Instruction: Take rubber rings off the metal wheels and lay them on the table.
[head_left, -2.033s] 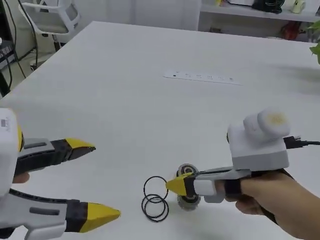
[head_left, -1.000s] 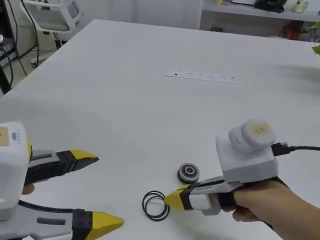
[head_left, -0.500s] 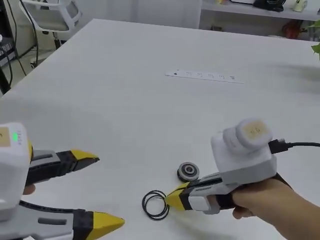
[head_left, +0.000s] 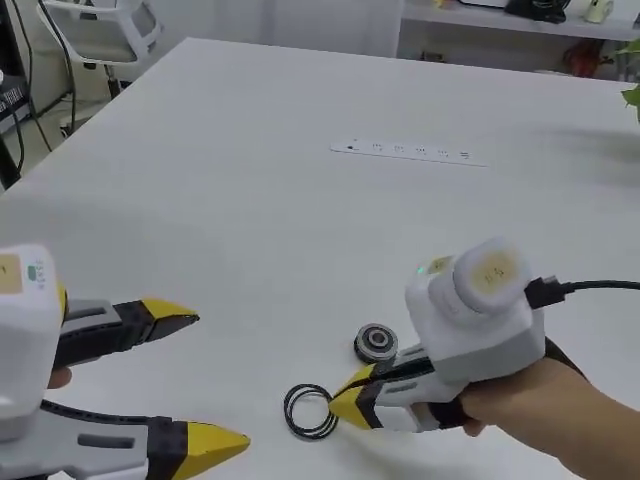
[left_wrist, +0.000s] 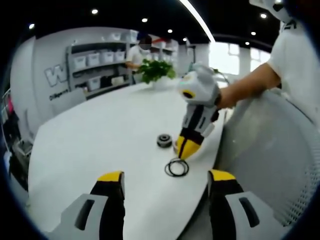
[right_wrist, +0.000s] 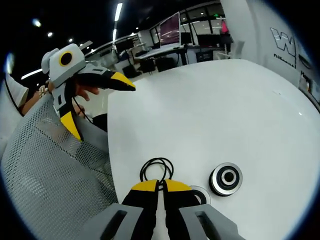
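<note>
1. Your right gripper (head_left: 336, 400), jaws closed, touches its tips to the rubber rings (head_left: 308, 411) on the table (head_left: 300, 200), likely laying one down.
2. The metal wheel (head_left: 377, 343) lies just beyond.
3. Your left gripper (head_left: 220, 380) hovers wide open, near left.

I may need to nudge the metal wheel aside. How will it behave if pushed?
The metal wheel lies flat on the table, so it would probably slide rather than roll. It looks solid metal, so likely heavy for its size. Its shiny rim may be slippery to grip.

Rings (head_left: 309, 411) beside wheel (head_left: 377, 343), on table (head_left: 300, 220)
</note>
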